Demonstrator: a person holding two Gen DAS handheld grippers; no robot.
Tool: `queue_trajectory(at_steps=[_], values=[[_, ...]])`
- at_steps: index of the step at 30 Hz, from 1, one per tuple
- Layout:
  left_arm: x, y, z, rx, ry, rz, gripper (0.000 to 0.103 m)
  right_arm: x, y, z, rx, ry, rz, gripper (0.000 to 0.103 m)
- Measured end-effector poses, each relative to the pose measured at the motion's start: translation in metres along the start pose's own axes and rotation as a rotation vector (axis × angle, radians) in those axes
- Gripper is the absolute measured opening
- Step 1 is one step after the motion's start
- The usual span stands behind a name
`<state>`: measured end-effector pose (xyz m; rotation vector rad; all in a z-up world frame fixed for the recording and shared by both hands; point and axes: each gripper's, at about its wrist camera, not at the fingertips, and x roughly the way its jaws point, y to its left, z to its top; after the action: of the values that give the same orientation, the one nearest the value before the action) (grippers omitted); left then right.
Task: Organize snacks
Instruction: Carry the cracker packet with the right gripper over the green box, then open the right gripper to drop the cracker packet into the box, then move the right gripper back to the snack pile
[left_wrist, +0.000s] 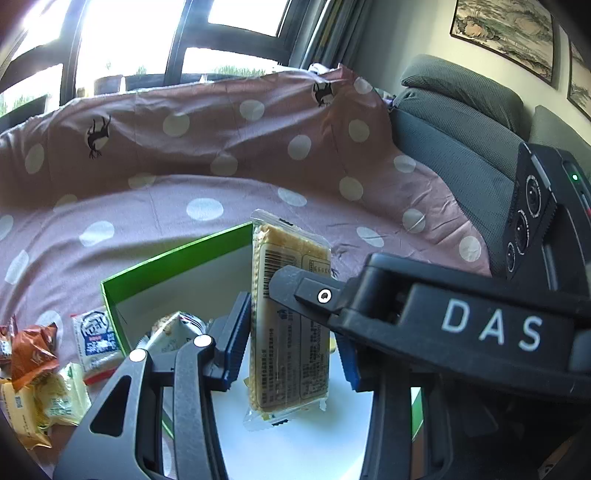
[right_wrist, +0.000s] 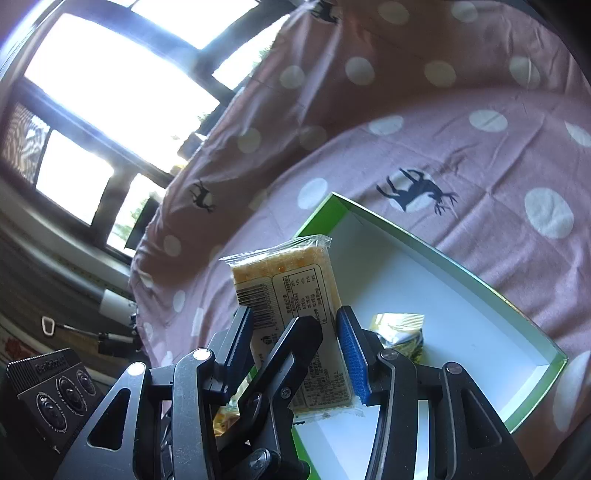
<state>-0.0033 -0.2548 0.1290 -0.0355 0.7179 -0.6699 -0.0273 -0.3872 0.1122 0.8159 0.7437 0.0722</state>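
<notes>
Left wrist view alone shows loose snacks (left_wrist: 40, 373) beside the box (left_wrist: 177, 254); both tools grasp the cracker pack (left_wrist: 290, 321).

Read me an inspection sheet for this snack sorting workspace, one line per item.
Surface: pink dotted cloth, wrinkled.
Job's things: cracker packet held upright over the open green box; yellow wrapped snack lies inside.
Clutter: loose snack packets on the cloth beside the box.
Grippers: left gripper and right gripper are both shut on the cracker packet.
Cables: nothing seen.
Surroundings: bright window, grey sofa, framed pictures.
</notes>
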Motion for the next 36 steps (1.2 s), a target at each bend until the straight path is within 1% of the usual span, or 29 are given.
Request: queue_trajectory(at_steps=[4,10,15,17,18,20,22,23,26,27,28,30,31,34,36], values=[[0.011,0.001,-0.004,-0.017,0.041,-0.010,0.042,0.010,-0.014,0.003,0.041,0.033,-0.015,0.051],[0.027,0.007,-0.006,-0.063,0.111,-0.030,0.042,0.020,-0.026,0.003,0.098,0.074,-0.061,0.051],[0.026,0.009,-0.010,-0.089,0.123,-0.039,0.044,0.021,-0.026,0.002,0.099,0.082,-0.084,0.051],[0.024,0.011,-0.011,-0.097,0.125,-0.043,0.046,0.020,-0.024,0.002,0.094,0.075,-0.109,0.051],[0.023,0.012,-0.011,-0.099,0.126,-0.042,0.051,0.019,-0.022,0.001,0.086,0.069,-0.117,0.051],[0.017,0.016,-0.011,-0.108,0.119,-0.042,0.054,0.017,-0.019,0.001,0.077,0.064,-0.111,0.052],[0.009,0.020,-0.010,-0.108,0.110,-0.047,0.062,0.013,-0.015,0.001,0.073,0.044,-0.105,0.056],[0.003,0.023,-0.010,-0.107,0.102,-0.041,0.064,0.010,-0.012,0.001,0.065,0.026,-0.107,0.057],[-0.018,0.031,-0.008,-0.094,0.062,0.004,0.075,0.001,0.001,0.000,0.027,-0.024,-0.116,0.063],[-0.028,0.036,-0.007,-0.090,0.046,0.029,0.079,-0.002,0.007,-0.001,0.010,-0.040,-0.111,0.067],[-0.036,0.040,-0.007,-0.090,0.032,0.057,0.081,-0.004,0.013,-0.002,-0.005,-0.055,-0.105,0.072],[-0.051,0.051,-0.007,-0.094,0.011,0.115,0.082,-0.006,0.027,-0.005,-0.035,-0.081,-0.088,0.079],[-0.062,0.060,-0.008,-0.102,-0.001,0.155,0.085,-0.006,0.033,-0.006,-0.048,-0.089,-0.079,0.082],[-0.086,0.084,-0.012,-0.140,-0.033,0.229,0.090,0.002,0.057,-0.013,-0.109,-0.076,-0.041,0.085],[-0.105,0.107,-0.021,-0.188,-0.052,0.291,0.092,0.009,0.074,-0.021,-0.160,-0.057,-0.029,0.085]])
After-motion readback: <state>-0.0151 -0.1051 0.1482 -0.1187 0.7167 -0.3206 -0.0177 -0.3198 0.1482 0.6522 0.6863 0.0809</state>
